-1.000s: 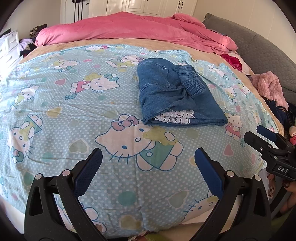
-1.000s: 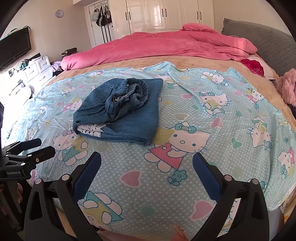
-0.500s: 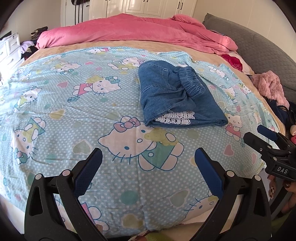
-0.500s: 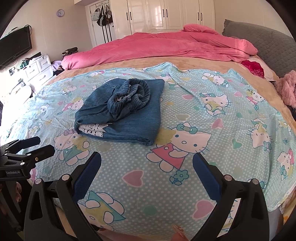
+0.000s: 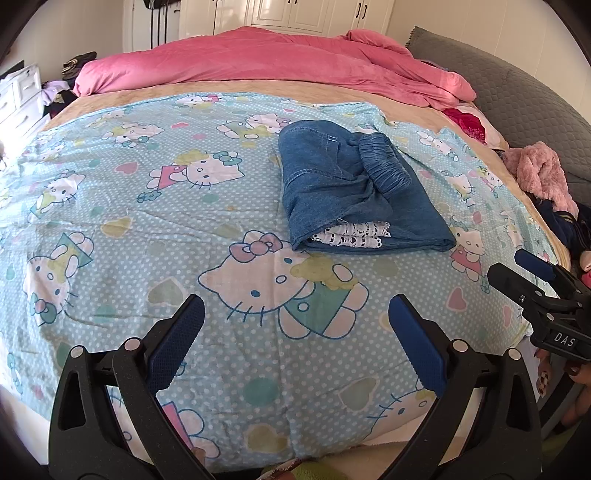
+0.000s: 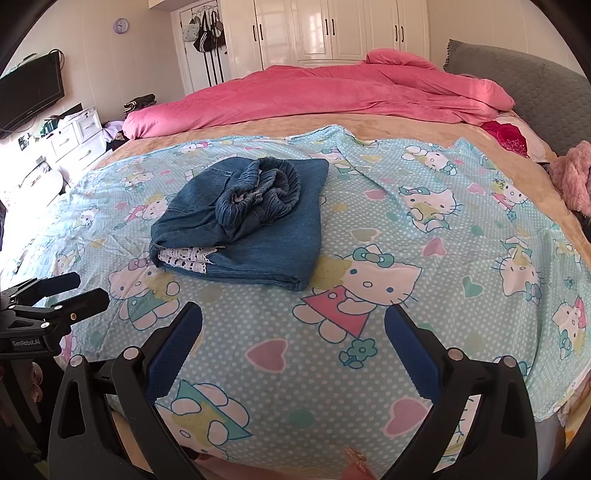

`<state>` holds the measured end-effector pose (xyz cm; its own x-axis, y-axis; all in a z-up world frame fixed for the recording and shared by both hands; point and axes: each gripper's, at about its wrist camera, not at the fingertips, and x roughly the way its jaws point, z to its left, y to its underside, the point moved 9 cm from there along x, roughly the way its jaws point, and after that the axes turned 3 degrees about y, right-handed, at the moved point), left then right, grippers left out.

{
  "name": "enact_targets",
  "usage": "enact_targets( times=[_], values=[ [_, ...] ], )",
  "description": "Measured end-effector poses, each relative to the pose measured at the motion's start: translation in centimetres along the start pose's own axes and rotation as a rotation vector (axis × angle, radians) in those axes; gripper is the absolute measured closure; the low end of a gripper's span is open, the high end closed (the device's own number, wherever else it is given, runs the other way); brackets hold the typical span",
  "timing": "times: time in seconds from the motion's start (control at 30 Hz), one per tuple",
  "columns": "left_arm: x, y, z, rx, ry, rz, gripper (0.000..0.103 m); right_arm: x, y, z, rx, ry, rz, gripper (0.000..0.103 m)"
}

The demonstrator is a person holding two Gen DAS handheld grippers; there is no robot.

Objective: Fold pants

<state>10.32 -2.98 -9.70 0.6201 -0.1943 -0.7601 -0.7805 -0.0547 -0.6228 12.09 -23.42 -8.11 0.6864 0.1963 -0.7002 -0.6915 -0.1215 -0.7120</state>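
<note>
The blue denim pants (image 5: 354, 195) lie folded in a compact stack on the light blue cartoon-cat sheet (image 5: 184, 229), with white lace trim showing at the near edge and the elastic waistband bunched on top. They also show in the right wrist view (image 6: 251, 225). My left gripper (image 5: 295, 347) is open and empty, near the bed's front edge, well short of the pants. My right gripper (image 6: 293, 354) is open and empty, also back from the pants. Each gripper shows in the other's view, the right one (image 5: 532, 280) and the left one (image 6: 62, 295).
A pink duvet (image 5: 266, 62) is heaped across the far side of the bed. A grey headboard (image 5: 517, 99) and pink fluffy clothing (image 5: 539, 173) are at the right. White drawers (image 6: 74, 140) and a wall TV (image 6: 29, 92) stand at the left; wardrobes (image 6: 332, 29) behind.
Both grippers stay open and have drifted only slightly; the pants appear a little nearer in both views. The pants themselves have not moved.
</note>
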Motion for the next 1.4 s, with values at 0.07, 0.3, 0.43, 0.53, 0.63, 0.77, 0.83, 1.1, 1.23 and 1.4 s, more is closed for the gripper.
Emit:
enact_targets(
  times=[0.07,0.3,0.43,0.53,0.63,0.77,0.83,1.1,1.23,1.4],
  values=[
    [0.07,0.01,0.02,0.001,-0.001,0.000,0.009,0.00,0.02,0.00,0.000,0.001,0.000,0.004],
    [0.09,0.13,0.05,0.003,-0.007,0.001,0.009,0.02,0.05,-0.03,0.002,0.000,0.001,0.004],
    [0.11,0.18,0.09,0.002,-0.009,0.002,0.009,0.04,0.06,-0.04,0.001,0.000,0.002,0.004],
    [0.12,0.16,0.10,0.003,-0.007,0.002,0.009,0.09,0.12,-0.06,0.002,0.000,0.003,0.004],
    [0.13,0.17,0.12,0.003,-0.007,0.002,0.009,0.12,0.15,-0.11,0.000,0.001,0.003,0.004],
    [0.13,0.16,0.11,0.004,-0.007,0.003,0.009,0.13,0.22,-0.11,0.001,0.004,0.004,0.004],
    [0.11,0.15,0.11,0.004,-0.009,0.002,0.009,0.16,0.28,-0.13,0.003,0.004,0.005,0.004],
    [0.07,0.26,0.14,0.002,-0.007,0.003,0.009,0.05,0.10,-0.23,0.000,0.006,0.003,0.004],
    [0.06,0.41,0.22,0.006,-0.005,0.007,0.009,0.14,0.12,-0.44,0.004,0.008,0.006,0.004],
    [-0.01,0.59,0.39,0.018,-0.018,0.016,0.009,0.23,0.02,-0.73,0.005,0.011,0.007,0.004]
  ],
)
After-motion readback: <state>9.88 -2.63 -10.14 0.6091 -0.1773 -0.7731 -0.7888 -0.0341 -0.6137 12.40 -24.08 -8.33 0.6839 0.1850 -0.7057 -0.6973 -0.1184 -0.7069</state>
